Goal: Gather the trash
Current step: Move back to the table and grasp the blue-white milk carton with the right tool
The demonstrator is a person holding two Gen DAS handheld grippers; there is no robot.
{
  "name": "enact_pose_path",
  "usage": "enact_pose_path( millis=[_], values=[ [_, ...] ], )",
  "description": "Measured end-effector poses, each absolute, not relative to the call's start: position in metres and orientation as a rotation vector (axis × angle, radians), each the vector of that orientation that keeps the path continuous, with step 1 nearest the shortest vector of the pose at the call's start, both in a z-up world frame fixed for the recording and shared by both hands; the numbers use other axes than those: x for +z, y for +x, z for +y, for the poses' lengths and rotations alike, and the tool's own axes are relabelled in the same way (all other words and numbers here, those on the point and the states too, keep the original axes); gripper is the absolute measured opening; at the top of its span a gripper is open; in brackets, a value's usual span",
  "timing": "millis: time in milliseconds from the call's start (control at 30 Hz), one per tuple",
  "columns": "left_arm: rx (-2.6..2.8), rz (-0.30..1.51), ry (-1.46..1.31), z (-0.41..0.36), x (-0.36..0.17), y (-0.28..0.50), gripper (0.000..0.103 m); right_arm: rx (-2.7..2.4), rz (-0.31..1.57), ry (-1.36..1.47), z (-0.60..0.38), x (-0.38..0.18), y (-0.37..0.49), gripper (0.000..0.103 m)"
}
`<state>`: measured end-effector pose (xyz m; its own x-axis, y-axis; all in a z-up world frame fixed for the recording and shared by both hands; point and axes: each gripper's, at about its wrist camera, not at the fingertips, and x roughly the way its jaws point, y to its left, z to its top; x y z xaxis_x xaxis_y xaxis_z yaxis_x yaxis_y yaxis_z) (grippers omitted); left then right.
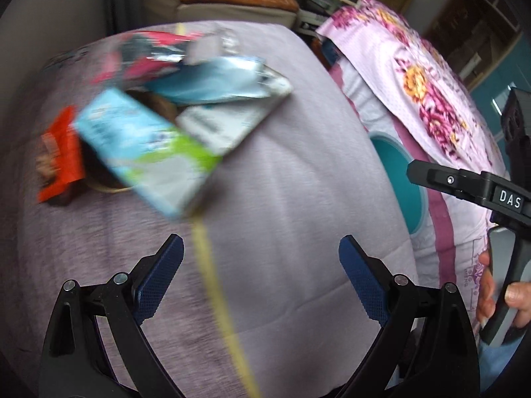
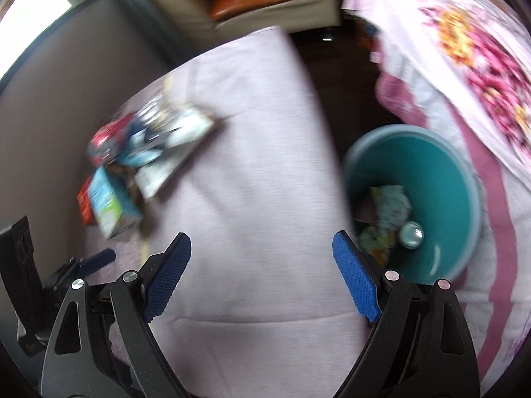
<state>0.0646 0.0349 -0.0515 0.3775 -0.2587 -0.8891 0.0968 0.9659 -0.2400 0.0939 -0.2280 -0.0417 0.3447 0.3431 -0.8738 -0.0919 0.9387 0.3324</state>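
Trash pile (image 1: 159, 99) on surface (image 1: 282, 199), ahead-left of both tongs | left tongs (image 1: 261, 262) wide open, empty | right tongs (image 2: 262, 258) wide open, empty | teal bin (image 2: 441, 179) right of surface

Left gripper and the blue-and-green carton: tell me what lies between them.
In the left wrist view, only bare lilac cloth crossed by a yellow stripe lies between the open left gripper and the carton. No trash sits in that stretch.
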Motion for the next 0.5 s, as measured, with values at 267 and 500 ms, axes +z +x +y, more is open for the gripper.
enact_pose_path(
  millis=[267,500],
  values=[
    [-0.107,1.115,-0.245,0.128,-0.047,0.05,0.095,0.419,1.253,0.124,-0.138,-0.034,0.105,0.083],
    [-0.061,1.096,-0.322,0.184,-0.049,0.065,0.095,0.519,1.263,-0.025,-0.06,-0.028,0.117,0.083]
  ],
)
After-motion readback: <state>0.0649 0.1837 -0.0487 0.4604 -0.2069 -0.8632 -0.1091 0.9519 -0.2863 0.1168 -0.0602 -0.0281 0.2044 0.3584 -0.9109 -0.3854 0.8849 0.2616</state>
